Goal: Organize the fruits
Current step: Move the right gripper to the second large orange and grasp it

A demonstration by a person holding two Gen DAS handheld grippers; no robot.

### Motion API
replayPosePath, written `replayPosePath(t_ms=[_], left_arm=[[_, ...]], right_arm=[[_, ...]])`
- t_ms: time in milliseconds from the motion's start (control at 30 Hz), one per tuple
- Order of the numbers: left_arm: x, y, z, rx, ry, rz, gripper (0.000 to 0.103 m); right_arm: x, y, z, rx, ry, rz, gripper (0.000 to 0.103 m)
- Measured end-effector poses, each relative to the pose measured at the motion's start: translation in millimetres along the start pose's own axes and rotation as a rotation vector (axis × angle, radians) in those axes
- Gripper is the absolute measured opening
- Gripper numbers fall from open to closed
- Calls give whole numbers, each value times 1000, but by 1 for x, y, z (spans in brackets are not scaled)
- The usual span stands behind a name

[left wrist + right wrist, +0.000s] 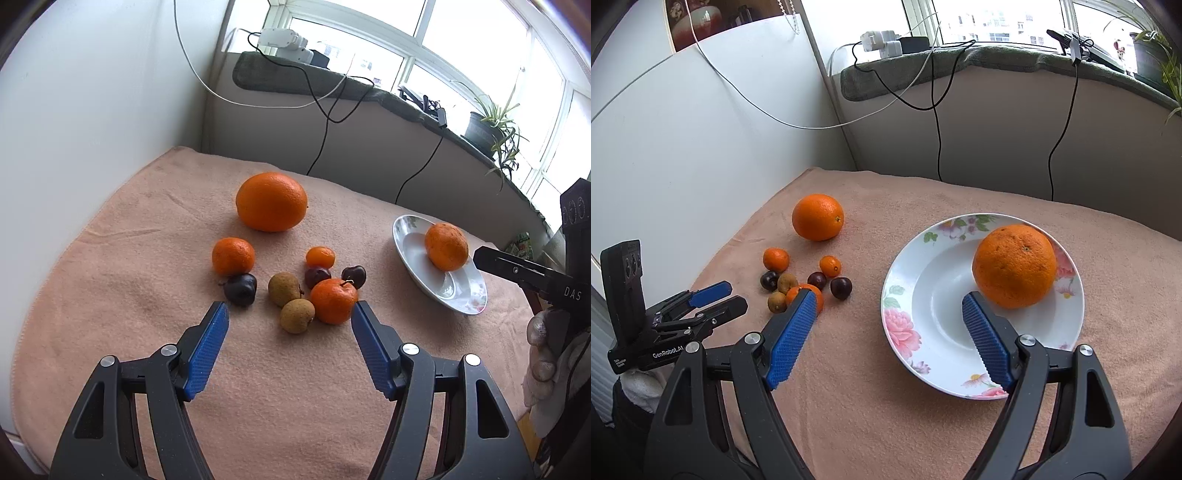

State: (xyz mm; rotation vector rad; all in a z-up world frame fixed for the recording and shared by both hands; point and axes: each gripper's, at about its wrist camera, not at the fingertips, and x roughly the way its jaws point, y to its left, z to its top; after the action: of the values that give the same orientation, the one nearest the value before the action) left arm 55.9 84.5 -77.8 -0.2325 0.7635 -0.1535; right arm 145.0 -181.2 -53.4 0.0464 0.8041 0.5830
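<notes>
Fruit: one orange [1014, 266] on plate [905, 295], right side of cloth [258, 387] | big orange [271, 201] and cluster of small fruit [295, 288] on cloth, left of plate | left gripper [290, 321] jaws wide, empty, just before cluster | right gripper [890, 306] jaws wide, empty, one finger over plate beside orange

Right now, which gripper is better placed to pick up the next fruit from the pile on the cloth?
Left. The left gripper is open and points at the pile, with a tangerine just ahead of its fingers. The right gripper is open over the plate, which already has an orange.
</notes>
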Motion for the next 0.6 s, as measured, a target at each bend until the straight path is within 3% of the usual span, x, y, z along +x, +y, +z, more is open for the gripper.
replayPosePath(t_ms=[333, 600], left_arm=[[14, 26, 18, -25, 0, 7, 68], [36, 35, 42, -41, 15, -40, 70]], right_arm=[[38, 25, 29, -49, 42, -6, 84], [83, 38, 55, -25, 108, 63, 84]])
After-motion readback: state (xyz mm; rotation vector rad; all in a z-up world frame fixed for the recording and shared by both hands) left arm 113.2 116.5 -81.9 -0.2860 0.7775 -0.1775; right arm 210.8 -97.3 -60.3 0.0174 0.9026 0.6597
